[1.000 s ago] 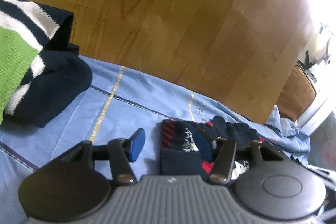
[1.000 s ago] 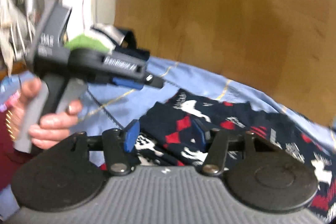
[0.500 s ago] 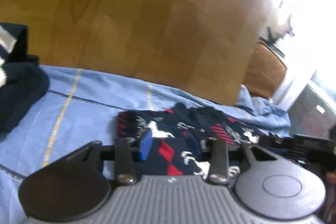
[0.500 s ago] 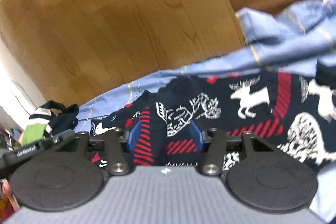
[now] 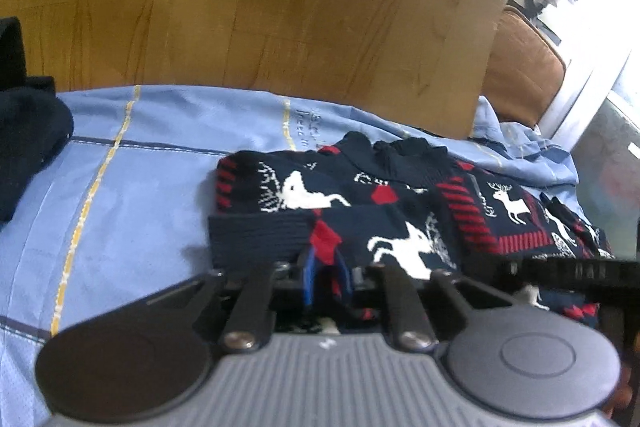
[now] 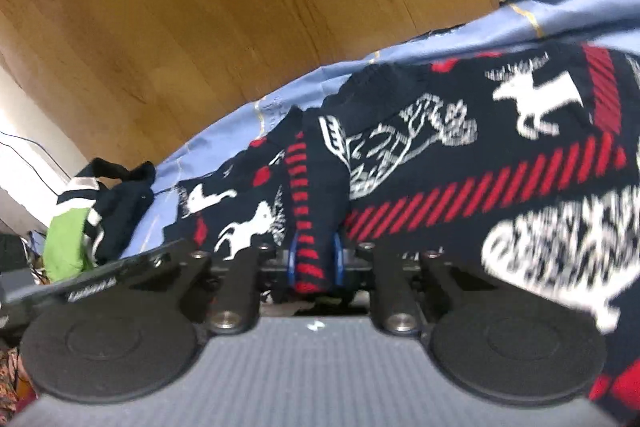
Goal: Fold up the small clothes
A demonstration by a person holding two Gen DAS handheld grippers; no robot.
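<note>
A wooden headboard (image 5: 260, 7) stood behind a light blue sheet (image 5: 132, 187) with yellow and dark stripes. On the sheet lay a navy sweater (image 5: 400, 195) patterned with white reindeer and red stripes. A second garment, navy with green and white bands (image 6: 80, 227), lay apart at the sheet's far end. The left gripper (image 5: 325, 281) was closing, blue pads pinching the sweater's near edge beside a ribbed cuff. The right gripper (image 6: 315, 261) was closing likewise on a raised fold of the sweater.

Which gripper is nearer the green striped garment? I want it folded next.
Left. The left gripper is beside the green striped garment; the right gripper is further along the reindeer sweater.
</note>
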